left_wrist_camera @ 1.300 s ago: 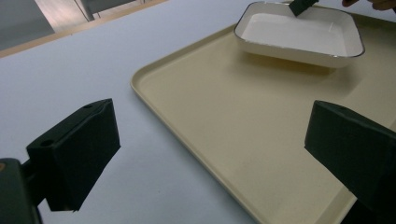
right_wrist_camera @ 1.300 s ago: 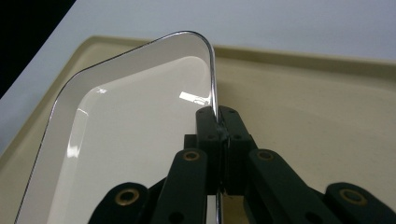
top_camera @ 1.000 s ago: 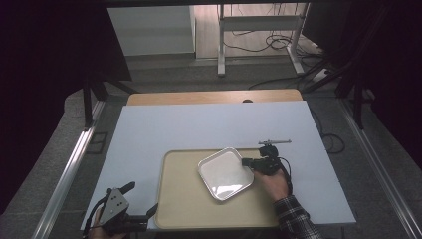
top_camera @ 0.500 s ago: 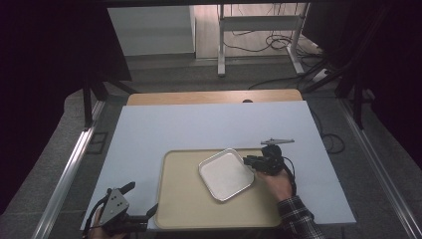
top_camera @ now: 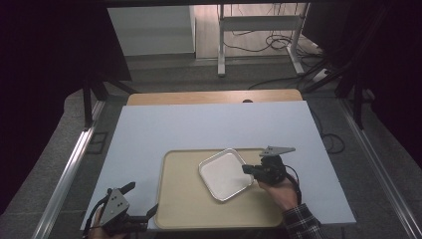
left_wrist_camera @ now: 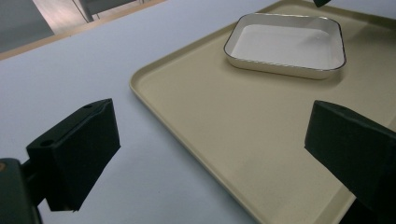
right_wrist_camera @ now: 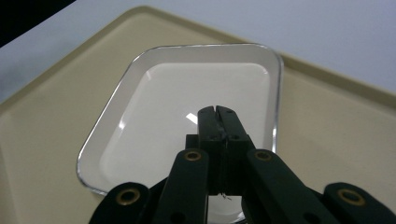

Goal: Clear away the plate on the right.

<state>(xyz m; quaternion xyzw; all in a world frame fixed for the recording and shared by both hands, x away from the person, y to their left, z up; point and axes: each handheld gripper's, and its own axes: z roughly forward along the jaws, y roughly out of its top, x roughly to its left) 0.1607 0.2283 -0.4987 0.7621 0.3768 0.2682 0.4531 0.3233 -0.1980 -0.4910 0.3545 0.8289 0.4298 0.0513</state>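
Observation:
A white square dish (top_camera: 224,175) with a thin dark rim lies on the beige tray (top_camera: 189,209), toward its far right. My right gripper (top_camera: 247,170) is shut at the dish's right edge. In the right gripper view its closed jaws reach over the dish (right_wrist_camera: 187,93), tips (right_wrist_camera: 218,111) pressed together with nothing visible between them. They hide the rim beneath. My left gripper (top_camera: 142,204) is open at the tray's near left corner. One jaw stands over the table and the other over the tray (left_wrist_camera: 224,121), with nothing between them. The dish (left_wrist_camera: 287,44) lies farther off.
The tray rests on a pale blue-white table top (top_camera: 209,127) with bare surface behind and to both sides. A wooden strip (top_camera: 214,97) runs along the far edge. Metal rails (top_camera: 69,169) flank the table, and cables lie on the floor beyond.
The right gripper has shifted slightly nearer along the dish's right edge. The dish and the left gripper have hardly moved.

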